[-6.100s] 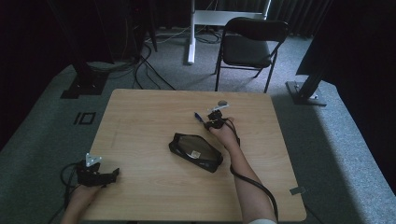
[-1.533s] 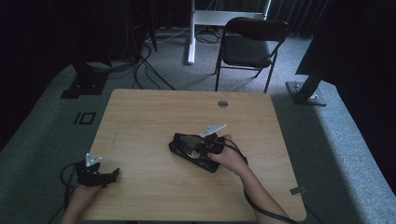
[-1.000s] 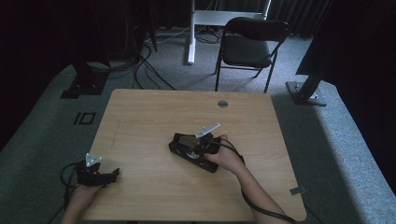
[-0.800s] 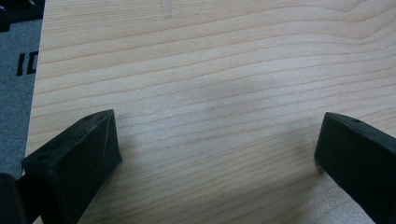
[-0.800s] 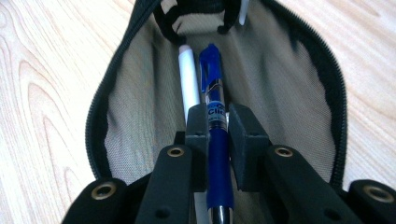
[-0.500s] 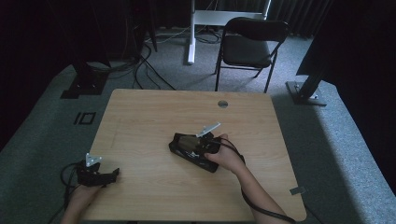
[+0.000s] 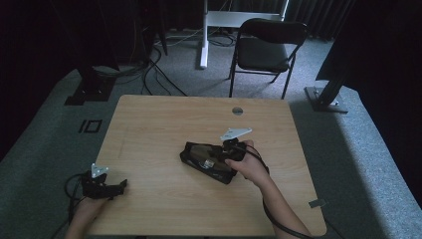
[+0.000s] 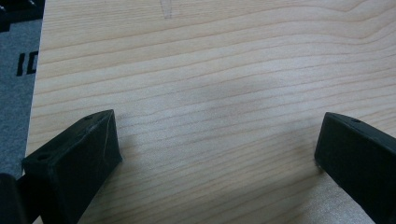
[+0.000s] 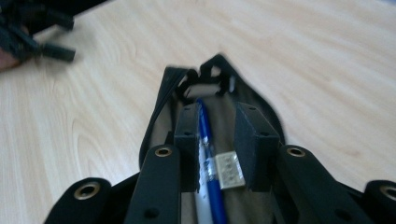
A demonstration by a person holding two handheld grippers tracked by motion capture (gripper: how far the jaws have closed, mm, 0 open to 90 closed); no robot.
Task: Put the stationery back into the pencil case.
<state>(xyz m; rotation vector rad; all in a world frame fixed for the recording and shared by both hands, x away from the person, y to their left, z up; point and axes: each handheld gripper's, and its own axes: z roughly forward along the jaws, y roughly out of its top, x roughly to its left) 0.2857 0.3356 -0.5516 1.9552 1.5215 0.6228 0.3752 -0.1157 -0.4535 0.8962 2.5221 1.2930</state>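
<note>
High view: the left gripper (image 7: 119,186), its jaws spread wide over bare table (image 7: 149,129), is parked well apart from the pencil case (image 7: 206,162). In that open case the blue pen (image 9: 205,140) is seen lying lengthwise between the right gripper (image 9: 219,140) jaws, which have just been opening and are not pressed on it.

A black pencil case (image 9: 215,93) with a tan-brown lining lies on the pale, wood-grained tabletop (image 7: 164,124), a blue pen (image 9: 205,140) and a small silver-grey eraser-like block (image 9: 229,171) inside it, both hand-held grippers black, the carpet grey, the chair (image 7: 266,47) black.
</note>
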